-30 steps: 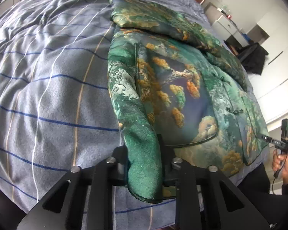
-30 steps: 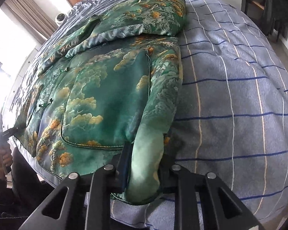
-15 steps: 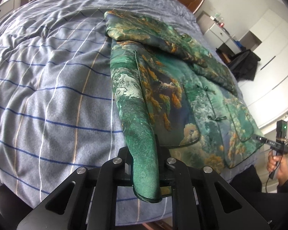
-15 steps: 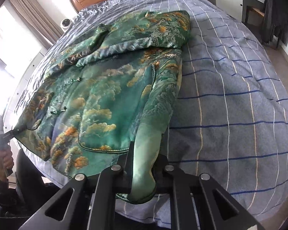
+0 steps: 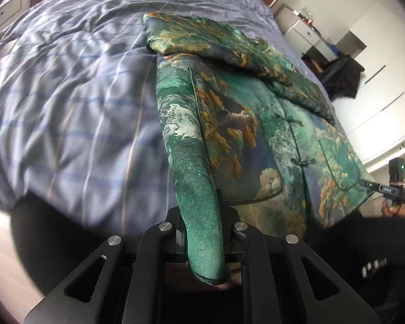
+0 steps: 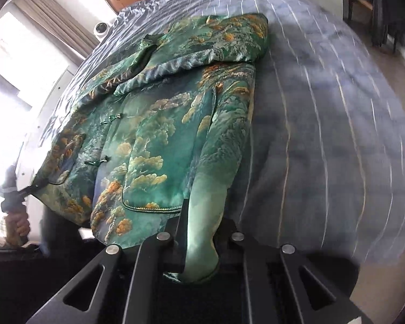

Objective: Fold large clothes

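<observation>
2 grippers lift a green brocade jacket (image 5: 245,124) off a striped bed (image 5: 75,113).
Left gripper (image 5: 202,232) and right gripper (image 6: 202,232) each clamp its hem.

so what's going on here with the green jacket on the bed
A person is folding a green jacket spread on a striped bed cover, holding a tool in each hand. The left tool and the right tool are each shut on a bottom corner of the jacket, their jaws having just closed on the cloth. One sleeve already lies folded across the chest. The hem is lifted off the bed edge.
</observation>
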`<state>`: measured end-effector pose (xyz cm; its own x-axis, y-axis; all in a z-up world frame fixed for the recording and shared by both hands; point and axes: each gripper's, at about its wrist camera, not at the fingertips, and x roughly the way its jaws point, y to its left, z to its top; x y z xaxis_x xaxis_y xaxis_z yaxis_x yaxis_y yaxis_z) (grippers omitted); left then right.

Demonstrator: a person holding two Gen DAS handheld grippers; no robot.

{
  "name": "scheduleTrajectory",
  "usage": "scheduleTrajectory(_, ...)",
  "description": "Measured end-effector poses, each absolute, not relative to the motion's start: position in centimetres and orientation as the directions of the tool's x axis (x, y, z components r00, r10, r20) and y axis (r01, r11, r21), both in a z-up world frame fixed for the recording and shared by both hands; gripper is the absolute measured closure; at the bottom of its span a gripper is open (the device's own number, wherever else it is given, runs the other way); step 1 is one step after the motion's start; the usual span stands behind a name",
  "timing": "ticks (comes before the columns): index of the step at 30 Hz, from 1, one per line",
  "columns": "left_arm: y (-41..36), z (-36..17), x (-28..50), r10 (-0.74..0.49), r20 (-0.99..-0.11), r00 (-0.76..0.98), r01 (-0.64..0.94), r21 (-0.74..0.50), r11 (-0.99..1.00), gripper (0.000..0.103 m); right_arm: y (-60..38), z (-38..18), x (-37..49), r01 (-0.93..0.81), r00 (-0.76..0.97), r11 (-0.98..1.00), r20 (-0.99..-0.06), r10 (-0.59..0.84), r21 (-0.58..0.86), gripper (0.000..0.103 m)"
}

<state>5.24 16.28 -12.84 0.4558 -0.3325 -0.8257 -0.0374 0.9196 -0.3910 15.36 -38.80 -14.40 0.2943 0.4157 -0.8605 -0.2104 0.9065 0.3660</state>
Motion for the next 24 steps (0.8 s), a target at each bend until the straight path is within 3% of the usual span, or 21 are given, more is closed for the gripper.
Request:
scheduleTrajectory(5, 17.6, -9.2, 4.6, -0.361, -0.793, 0.490, -0.046, -0.437, 0.898, 0.092, -39.3, -11.9, 13.0, -0.200, 0.252, 0.846, -0.808, 0.532, 0.494, 0.092)
scheduleTrajectory(9, 18.5, -5.4, 9.9, -0.408, -0.717, 0.565, -0.003, -0.496, 0.868, 0.092, -39.8, -7.4, 17.8, -0.215, 0.351, 0.780, -0.699, 0.623, 0.587, 0.092)
scheduleTrajectory(12, 19.3, -4.2, 15.6, -0.435, -0.685, 0.584, 0.005, -0.533, 0.846, 0.092, -39.4, -5.4, 23.1, -0.238, 0.425, 0.782, -0.663, 0.617, 0.576, 0.092)
scheduleTrajectory(19, 19.6, -7.0, 30.3, -0.314, -0.756, 0.574, -0.098, -0.444, 0.890, 0.091, -39.7, -8.6, 35.7, -0.103, 0.497, 0.777, -0.645, 0.581, 0.621, 0.092)
scheduleTrajectory(22, 19.2, -9.5, 32.8, -0.275, -0.780, 0.563, -0.147, -0.422, 0.895, 0.081, -40.1, -11.8, 39.2, -0.014, 0.512, 0.784, -0.669, 0.539, 0.621, 0.092)
scheduleTrajectory(24, 19.5, -11.0, 33.6, -0.298, -0.778, 0.553, -0.151, -0.445, 0.883, 0.056, -40.1, -14.0, 40.4, 0.031, 0.519, 0.779, -0.676, 0.523, 0.626, 0.089)
